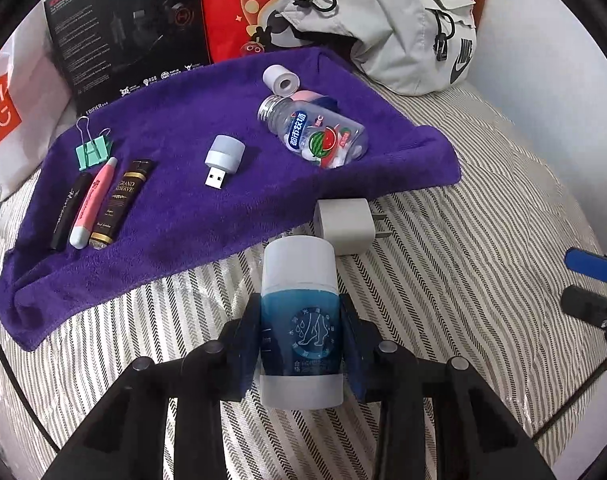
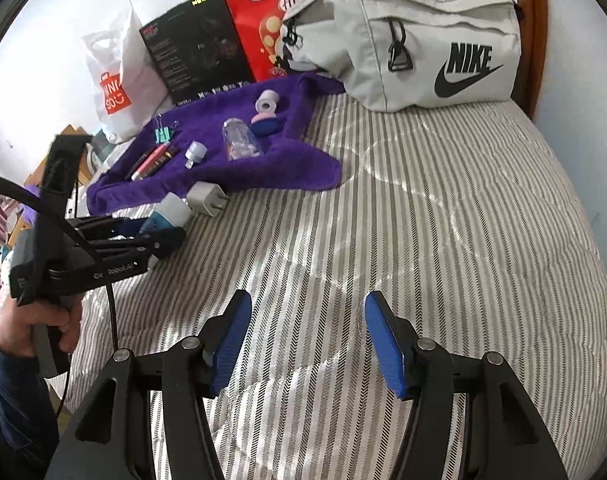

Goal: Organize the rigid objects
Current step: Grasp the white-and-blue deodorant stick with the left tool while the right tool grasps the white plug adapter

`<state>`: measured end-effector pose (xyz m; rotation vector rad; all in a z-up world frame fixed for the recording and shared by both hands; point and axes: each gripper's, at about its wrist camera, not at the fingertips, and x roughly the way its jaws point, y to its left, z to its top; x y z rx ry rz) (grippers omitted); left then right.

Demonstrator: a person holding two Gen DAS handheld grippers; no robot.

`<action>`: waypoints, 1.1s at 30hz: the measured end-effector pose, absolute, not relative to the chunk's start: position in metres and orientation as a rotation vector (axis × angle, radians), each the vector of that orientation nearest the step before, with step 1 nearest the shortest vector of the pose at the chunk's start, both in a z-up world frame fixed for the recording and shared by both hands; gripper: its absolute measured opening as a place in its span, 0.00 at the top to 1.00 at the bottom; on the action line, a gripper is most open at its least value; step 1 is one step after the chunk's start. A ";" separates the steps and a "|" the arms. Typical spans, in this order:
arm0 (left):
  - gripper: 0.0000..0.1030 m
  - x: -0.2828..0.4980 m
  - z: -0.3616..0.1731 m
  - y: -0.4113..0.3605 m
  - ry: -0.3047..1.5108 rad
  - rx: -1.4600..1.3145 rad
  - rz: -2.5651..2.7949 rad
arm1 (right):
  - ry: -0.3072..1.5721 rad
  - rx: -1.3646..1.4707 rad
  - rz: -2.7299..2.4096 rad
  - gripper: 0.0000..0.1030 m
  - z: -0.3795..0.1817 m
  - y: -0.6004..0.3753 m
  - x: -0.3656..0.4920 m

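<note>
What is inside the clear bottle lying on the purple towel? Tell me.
The clear bottle holds small white pieces, gathered at its base end. Its watermelon label covers much of the middle, so the contents there are hidden. The silver cap is on.

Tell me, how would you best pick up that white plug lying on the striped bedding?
I'd grip the white plug across its flat body, probably coming from above with the empty right tool, one finger on each smooth side. Its metal prongs stick out to one side, so I'd stay clear of that end.
</note>
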<state>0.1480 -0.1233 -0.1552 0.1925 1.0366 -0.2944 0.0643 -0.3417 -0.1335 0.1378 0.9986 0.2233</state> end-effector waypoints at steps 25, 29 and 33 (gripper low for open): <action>0.67 0.120 -0.153 -0.014 1.016 0.061 -0.221 | 1.015 0.110 0.260 0.43 -0.158 -0.215 0.170; 0.67 0.119 -0.153 -0.008 1.007 0.030 -0.245 | 0.997 0.091 0.193 0.43 -0.164 -0.206 0.176; 0.66 0.119 -0.154 -0.009 0.999 0.030 -0.251 | 0.977 0.007 0.177 0.43 -0.167 -0.197 0.176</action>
